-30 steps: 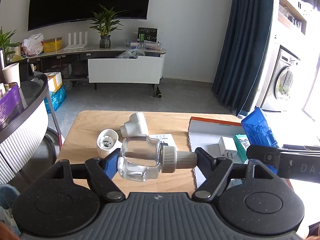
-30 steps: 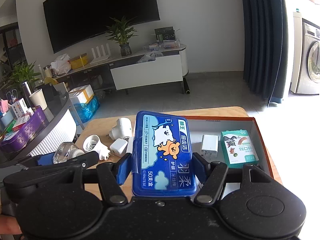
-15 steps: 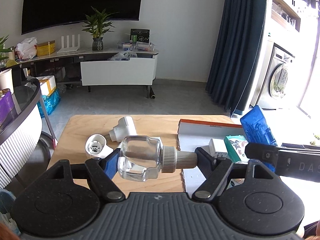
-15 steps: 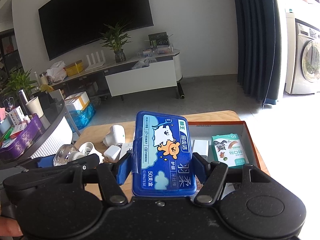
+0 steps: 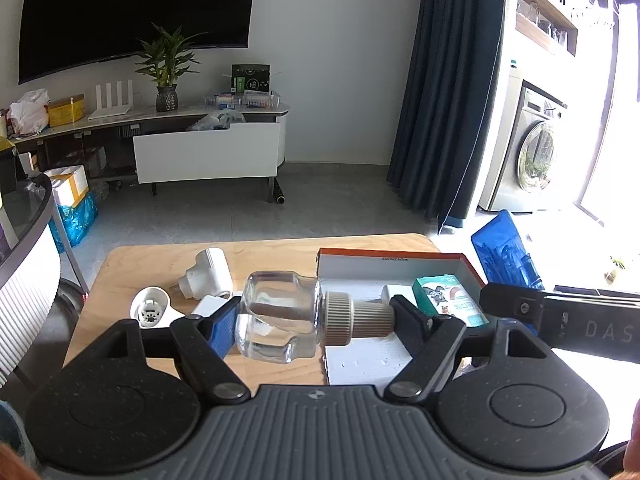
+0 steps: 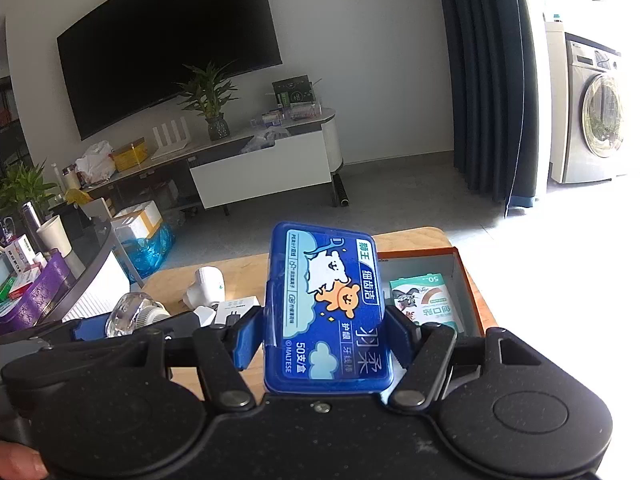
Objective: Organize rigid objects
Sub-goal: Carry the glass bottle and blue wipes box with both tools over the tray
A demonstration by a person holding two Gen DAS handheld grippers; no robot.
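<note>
My left gripper (image 5: 316, 318) is shut on a clear glass bottle (image 5: 280, 316) with a ribbed beige cap (image 5: 356, 318), held sideways above the wooden table (image 5: 260, 256). My right gripper (image 6: 324, 340) is shut on a blue floss-pick box (image 6: 326, 308), held flat between the pads. That blue box (image 5: 502, 248) also shows at the right of the left wrist view. An open orange-rimmed cardboard box (image 5: 384, 256) lies on the table's right side, holding a green packet (image 5: 448, 298) and a white charger (image 5: 396, 292). The same bottle (image 6: 134, 314) appears at the left of the right wrist view.
On the table's left half lie a white plug-in device (image 5: 208, 272), a round white adapter (image 5: 150, 308) and a small white box (image 6: 236, 308). A curved counter (image 6: 60, 280) with boxes and a cup stands to the left. A TV cabinet (image 5: 208, 152) is across the floor.
Both grippers have shifted to the right over the table with their loads; the orange-rimmed box now sits nearer the middle of the left wrist view. Grips are unchanged.
</note>
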